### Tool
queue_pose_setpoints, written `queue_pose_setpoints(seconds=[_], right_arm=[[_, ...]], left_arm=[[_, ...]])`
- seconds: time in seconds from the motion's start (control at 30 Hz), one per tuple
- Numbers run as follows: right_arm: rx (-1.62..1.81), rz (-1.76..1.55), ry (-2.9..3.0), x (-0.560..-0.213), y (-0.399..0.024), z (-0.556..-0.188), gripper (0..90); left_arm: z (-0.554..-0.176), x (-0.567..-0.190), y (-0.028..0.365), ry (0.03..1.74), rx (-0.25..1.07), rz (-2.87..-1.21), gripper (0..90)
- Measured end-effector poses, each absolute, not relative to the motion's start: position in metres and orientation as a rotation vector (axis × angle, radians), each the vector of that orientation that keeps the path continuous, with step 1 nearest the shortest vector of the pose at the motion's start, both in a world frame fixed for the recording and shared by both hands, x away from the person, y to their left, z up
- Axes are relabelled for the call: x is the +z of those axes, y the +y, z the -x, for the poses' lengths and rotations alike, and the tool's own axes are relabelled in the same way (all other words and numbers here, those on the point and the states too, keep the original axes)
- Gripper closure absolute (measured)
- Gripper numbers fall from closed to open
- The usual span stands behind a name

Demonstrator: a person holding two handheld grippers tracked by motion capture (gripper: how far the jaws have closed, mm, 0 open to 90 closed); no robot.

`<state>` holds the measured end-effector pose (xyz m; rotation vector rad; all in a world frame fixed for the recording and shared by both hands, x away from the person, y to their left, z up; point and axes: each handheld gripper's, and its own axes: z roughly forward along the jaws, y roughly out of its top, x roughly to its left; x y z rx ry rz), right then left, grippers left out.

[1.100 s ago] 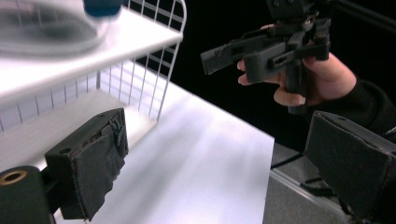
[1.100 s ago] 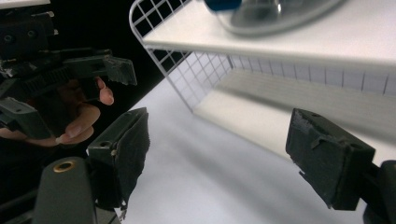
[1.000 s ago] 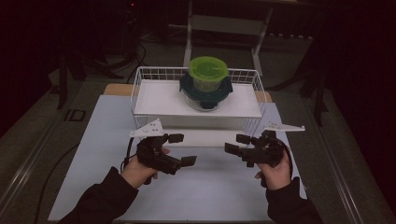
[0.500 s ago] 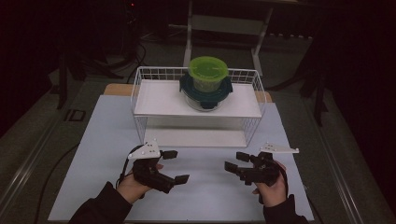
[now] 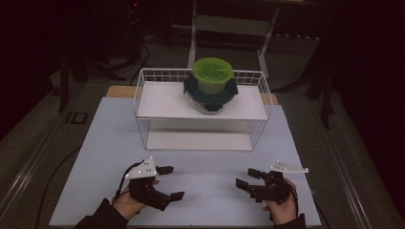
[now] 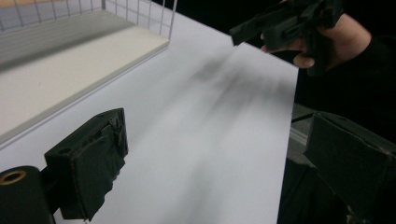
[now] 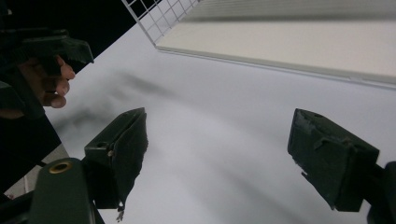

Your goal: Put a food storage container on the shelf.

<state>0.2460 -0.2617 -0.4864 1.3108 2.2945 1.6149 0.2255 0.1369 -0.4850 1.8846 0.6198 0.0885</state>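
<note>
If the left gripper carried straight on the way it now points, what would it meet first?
Probably the right gripper, which faces the left gripper across bare white table top; nothing lies between them. Depth is uncertain, so it might pass in front.

No lettering, label, brand, number or sign can be read on anything in these views.

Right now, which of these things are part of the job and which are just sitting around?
Part of the job:
- left gripper, open, holding nothing
- right gripper, open, holding nothing
- green-lidded container stacked on a dark-lidded container
- white wire rack bearing them

Just around:
- white table mat
- metal stand behind the table
</note>
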Motion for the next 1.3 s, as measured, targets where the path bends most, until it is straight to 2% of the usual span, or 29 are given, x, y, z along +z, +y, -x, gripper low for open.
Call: queue_pose_setpoints(seconds=[0.7,0.9,1.3], right_arm=[[1.532,-1.382,2.240,-0.506,-0.295,-0.236,18.9],[1.539,-1.388,2.222,-0.508,-0.299,-0.237,18.8],[1.536,-1.389,2.233,-0.511,-0.299,-0.238,18.8]], left_arm=[[-0.216,-0.516,0.172,0.723,0.126,-1.910,5.5],[-0.214,-0.517,0.188,0.760,0.181,-1.884,5.6],[-0.215,-0.520,0.188,0.765,0.181,-1.873,5.6]])
